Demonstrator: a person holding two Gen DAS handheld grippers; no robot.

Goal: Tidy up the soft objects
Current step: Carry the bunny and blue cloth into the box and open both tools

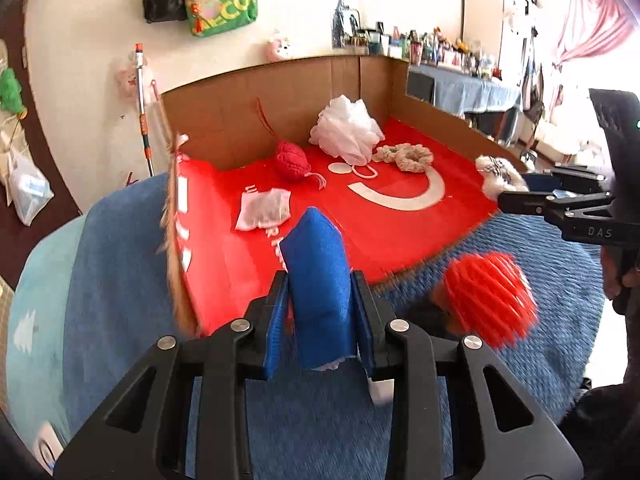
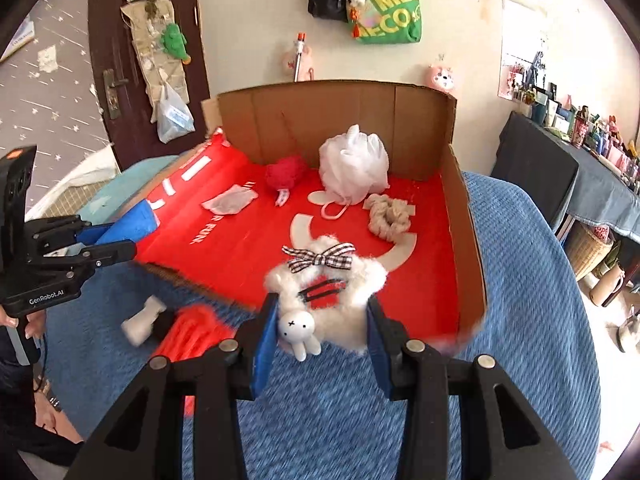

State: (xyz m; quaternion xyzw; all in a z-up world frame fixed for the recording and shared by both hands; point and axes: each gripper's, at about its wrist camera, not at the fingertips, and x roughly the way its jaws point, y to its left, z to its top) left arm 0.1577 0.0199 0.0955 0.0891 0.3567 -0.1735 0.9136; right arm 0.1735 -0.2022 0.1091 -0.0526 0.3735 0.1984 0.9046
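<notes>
While both grippers hang over the blue blanket (image 1: 132, 264) in front of the cardboard tray (image 2: 468, 216), the step in hand looks like carrying two picks toward it. Left gripper (image 1: 320, 316): fingers closed on a blue fabric piece (image 1: 316, 280), held upright, clear of the blanket, just short of the tray's near edge. Already lying on the tray's red floor: white pouch (image 1: 262, 210), red knit ball (image 1: 292, 160), white mesh pouf (image 1: 346, 128), beige scrunchie (image 1: 408, 156). An orange-red spiky ball (image 1: 490, 300) is still out on the blanket, not yet sorted. Right gripper (image 2: 322, 320): fingers clamped on a white fluffy scrunchie (image 2: 352, 284) with checked bow and a small rabbit charm, above the tray's near edge. Next move likely needs both carried forward over the red floor, lowered onto free space near the front, then released.
</notes>
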